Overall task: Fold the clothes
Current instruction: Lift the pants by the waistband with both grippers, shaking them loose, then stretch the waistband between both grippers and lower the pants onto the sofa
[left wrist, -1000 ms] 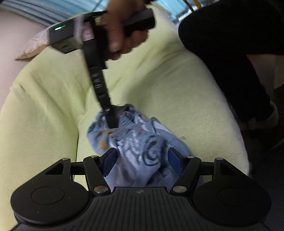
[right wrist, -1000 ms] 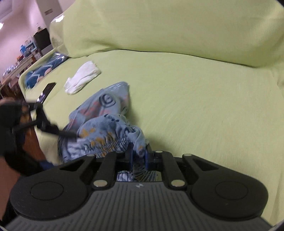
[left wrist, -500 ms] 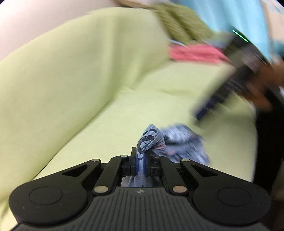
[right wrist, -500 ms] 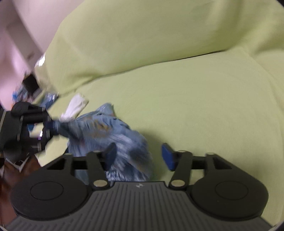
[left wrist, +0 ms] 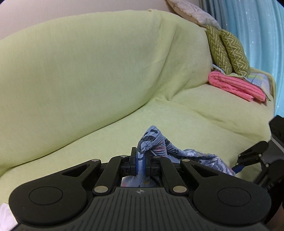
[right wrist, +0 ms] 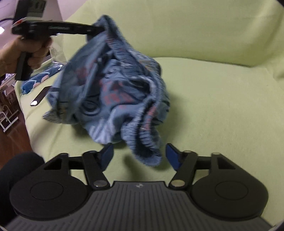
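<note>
Left hand-held gripper [left wrist: 141, 164] has its blue pads pressed together on a bunched edge of the blue patterned garment [right wrist: 117, 88], cloth sticking up between the pads. From the right wrist view, the left hand-held gripper is seen side-on at upper left, gripped by the person's hand [right wrist: 26, 51], lifting one corner of the garment above the sofa [right wrist: 221, 97]; rest of the cloth hangs down crumpled, its lower part seems to touch the seat cushion, ribbed elastic band drooping at the front. Right hand-held gripper [right wrist: 139, 156] is spread wide, blue pads either side of the hanging ribbed band, not touching it. Garment is blurry in the right wrist view. Sofa is covered with a light green throw [left wrist: 88, 71]. At the far end of the seat in the left wrist view: folded pink cloth [left wrist: 236, 86], two green zigzag cushions [left wrist: 229, 49] leaning on the backrest, pale cushion [left wrist: 191, 10] on top of it, light blue curtain [left wrist: 257, 32] behind. In the right wrist view, dark blue patterned fabric [right wrist: 38, 79] lies at the sofa's left end, and a thin dark flat object [right wrist: 41, 96] lies nearby on the seat, can't tell what it is.
</note>
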A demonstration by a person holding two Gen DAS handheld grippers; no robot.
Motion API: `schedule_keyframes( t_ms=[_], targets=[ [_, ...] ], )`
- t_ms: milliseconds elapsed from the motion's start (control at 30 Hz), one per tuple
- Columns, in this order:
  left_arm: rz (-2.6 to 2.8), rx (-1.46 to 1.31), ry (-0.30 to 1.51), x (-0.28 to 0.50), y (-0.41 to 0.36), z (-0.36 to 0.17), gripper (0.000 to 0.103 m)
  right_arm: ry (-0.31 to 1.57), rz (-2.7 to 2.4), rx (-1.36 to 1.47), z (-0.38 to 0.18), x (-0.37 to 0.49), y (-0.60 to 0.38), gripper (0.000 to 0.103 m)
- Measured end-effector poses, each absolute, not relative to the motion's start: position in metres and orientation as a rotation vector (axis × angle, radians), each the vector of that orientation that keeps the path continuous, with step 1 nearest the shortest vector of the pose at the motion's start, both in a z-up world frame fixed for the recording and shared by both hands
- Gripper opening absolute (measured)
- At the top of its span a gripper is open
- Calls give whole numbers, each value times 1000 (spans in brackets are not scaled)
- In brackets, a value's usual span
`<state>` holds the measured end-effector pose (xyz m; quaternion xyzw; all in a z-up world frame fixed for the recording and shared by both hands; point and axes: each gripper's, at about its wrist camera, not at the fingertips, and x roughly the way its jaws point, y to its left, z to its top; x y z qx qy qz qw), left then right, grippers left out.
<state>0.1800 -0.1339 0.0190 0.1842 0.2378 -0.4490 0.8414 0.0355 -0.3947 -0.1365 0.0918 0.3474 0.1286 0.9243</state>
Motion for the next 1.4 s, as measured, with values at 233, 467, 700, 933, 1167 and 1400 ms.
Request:
schedule_keyframes(
  t_ms=[233, 467, 700, 933, 1167, 1400],
  targets=[
    [-996, 362, 583, 193, -135, -7, 7, 708, 206, 211, -136, 34, -413, 8],
    [-1004, 307, 523, 185, -126, 27, 3, 639, 129, 123, -85, 20, -418, 7],
    [-1022, 352, 387, 119, -93, 106, 3, 469, 41, -19, 17, -45, -422, 7],
    [-1036, 277, 259, 46, -52, 174, 3, 288, 6, -118, 103, -127, -397, 6],
    [-1048, 203, 218, 36, -59, 207, 4, 198, -60, -182, 161, -151, -400, 6],
    [-953, 163, 359, 125, -122, 144, 4, 379, -134, -225, 131, -44, -438, 6]
  ],
)
